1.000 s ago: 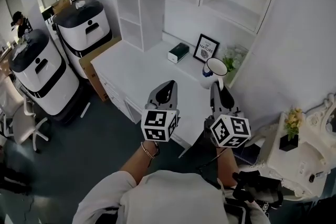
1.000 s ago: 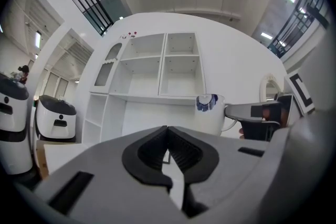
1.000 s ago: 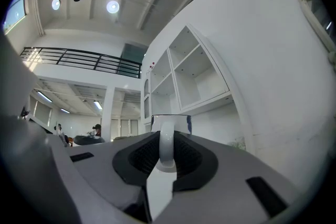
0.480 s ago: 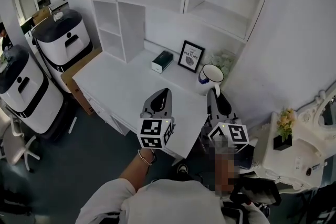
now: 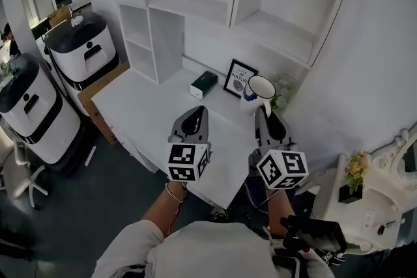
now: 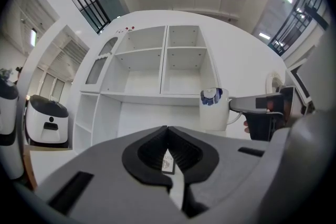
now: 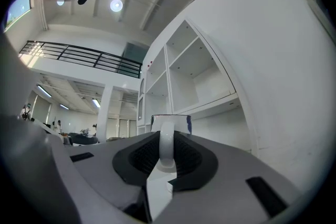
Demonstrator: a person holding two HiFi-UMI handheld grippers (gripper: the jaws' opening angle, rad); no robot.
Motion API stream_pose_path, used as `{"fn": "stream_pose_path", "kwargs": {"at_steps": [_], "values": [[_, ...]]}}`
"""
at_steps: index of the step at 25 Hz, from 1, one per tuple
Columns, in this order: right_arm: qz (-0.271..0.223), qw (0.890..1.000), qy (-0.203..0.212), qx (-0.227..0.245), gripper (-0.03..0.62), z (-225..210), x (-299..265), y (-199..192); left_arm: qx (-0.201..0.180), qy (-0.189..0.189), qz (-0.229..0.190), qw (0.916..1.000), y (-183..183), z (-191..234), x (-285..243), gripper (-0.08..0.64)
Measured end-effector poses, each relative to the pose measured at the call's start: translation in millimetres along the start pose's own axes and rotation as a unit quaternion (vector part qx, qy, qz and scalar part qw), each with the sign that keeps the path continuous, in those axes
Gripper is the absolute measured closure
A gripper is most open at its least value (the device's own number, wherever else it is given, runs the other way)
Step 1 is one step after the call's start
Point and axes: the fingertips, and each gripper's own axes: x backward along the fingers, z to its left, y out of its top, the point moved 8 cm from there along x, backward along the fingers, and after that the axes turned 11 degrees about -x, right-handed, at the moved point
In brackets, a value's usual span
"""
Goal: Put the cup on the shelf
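The cup [image 5: 258, 93] is white with a blue pattern and hangs in the air above the back of the desk [image 5: 156, 111]. My right gripper [image 5: 264, 111] is shut on its handle; in the right gripper view the white handle [image 7: 166, 145] sits between the black pads, with the cup [image 7: 171, 122] beyond them. The white shelf unit [image 5: 273, 26] stands behind and above it, its compartments bare. In the left gripper view the cup [image 6: 214, 108] is level with the lowest shelf board [image 6: 157, 97]. My left gripper [image 5: 197, 112] is shut on nothing and hovers over the desk, left of the right one.
At the back of the desk stand a framed picture [image 5: 238, 79], a green box [image 5: 204, 84] and a small plant [image 5: 281, 92]. Two white machines with black tops [image 5: 81, 42] [image 5: 31, 107] are on the floor at left. A side table with flowers [image 5: 356, 169] is at right.
The cup in my right gripper has risen a little against the framed picture. The head view has swung, and both grippers have shifted slightly left.
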Motion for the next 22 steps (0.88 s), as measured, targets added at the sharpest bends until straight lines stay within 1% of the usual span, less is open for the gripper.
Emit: {"fn": "stream_pose_path", "kwargs": {"at_steps": [5,9,12,22], "values": [[-0.002,1.0,0.003,0.006,0.517,-1.9,-10.0,6.9,-0.014,-0.004,-0.003,0.9999,7.8,4.3,-11.9,0.552],[-0.01,1.0,0.009,0.014,0.517,-0.3,-17.6,21.8,-0.028,-0.01,-0.012,0.9995,23.1,5.5,-21.9,0.552],[-0.012,1.0,0.013,0.017,0.517,1.7,-25.2,34.8,-0.028,-0.017,-0.022,0.9992,35.8,6.1,-31.1,0.552],[-0.038,0.998,0.018,0.043,0.517,8.5,-46.1,83.6,-0.046,-0.035,-0.062,0.9964,94.8,7.9,-72.8,0.552]]}}
